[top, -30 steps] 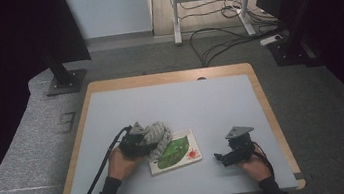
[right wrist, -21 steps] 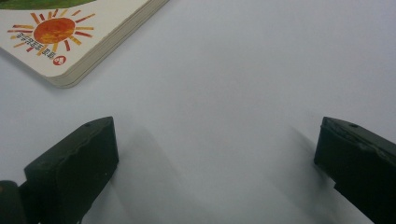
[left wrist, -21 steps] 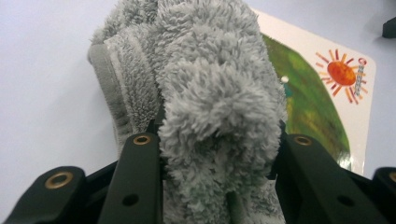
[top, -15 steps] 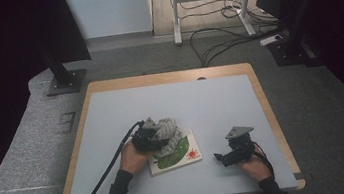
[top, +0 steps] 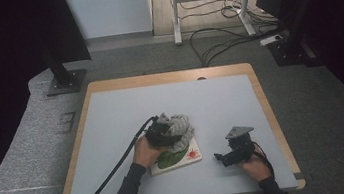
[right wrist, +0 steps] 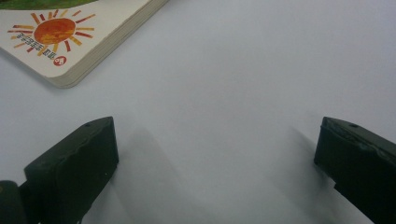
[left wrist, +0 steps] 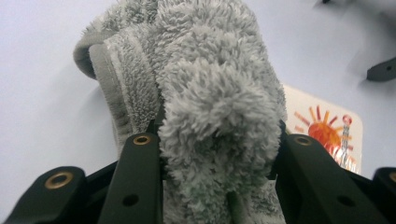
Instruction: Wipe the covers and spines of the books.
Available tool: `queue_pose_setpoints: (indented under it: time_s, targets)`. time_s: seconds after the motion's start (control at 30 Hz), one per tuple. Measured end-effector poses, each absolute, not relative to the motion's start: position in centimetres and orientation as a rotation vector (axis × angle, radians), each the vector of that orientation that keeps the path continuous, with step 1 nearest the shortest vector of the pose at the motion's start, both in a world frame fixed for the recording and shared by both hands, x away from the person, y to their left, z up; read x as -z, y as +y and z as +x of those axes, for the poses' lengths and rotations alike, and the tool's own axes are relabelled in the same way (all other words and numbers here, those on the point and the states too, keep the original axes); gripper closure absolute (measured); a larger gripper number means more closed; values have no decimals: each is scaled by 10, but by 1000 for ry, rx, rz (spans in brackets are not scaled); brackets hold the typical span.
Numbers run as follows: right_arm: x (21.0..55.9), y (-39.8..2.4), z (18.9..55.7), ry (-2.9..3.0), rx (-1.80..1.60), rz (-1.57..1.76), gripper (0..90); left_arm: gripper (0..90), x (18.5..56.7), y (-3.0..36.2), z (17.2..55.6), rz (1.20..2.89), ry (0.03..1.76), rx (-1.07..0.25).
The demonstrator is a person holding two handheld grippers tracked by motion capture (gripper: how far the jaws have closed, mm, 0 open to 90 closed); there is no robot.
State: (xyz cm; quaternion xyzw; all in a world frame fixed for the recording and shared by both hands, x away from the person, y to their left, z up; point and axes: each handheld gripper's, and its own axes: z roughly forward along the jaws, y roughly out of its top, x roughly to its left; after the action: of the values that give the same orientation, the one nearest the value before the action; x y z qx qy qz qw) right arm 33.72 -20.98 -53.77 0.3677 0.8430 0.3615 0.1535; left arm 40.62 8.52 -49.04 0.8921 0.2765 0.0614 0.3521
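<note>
My left gripper is clamped on a bunched grey towel; in the left gripper view the fluffy pile bulges up between the two jaws and presses against both, so the grip is on a thick wad rather than a neat edge. The towel sits near the middle of the tabletop, a little toward the near edge, and hangs over the far end of the book that lies flat just beyond my left hand.

The book's cover shows a green shape and a red sun toward its right end. In the right gripper view its corner lies well clear of my jaws.

My right gripper rests toward the near right corner of the tabletop, jaws spread wide with bare surface between them and nothing held.

What worries me is the towel dragging on the book. If I sweep sideways with the cloth low, the loose folds could catch the cover and push the book across the tabletop or toward the near edge. The wad could also slip out of my jaws, since plush fabric compresses and I hold only part of it. With my right gripper parked apart, nothing pins the book down.
</note>
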Motion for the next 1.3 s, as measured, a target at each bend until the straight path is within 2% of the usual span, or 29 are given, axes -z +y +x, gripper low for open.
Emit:
queue_pose_setpoints:
  time_s: [0.47, 1.3]
  targets:
    - [538, -210, 337, 2418, -1036, 1054, 0, 623, 493, 55, 400, 2325, 641, -127]
    - [538, -210, 337, 2418, -1037, 1052, 0, 616, 496, 47, 358, 2358, 520, -90]
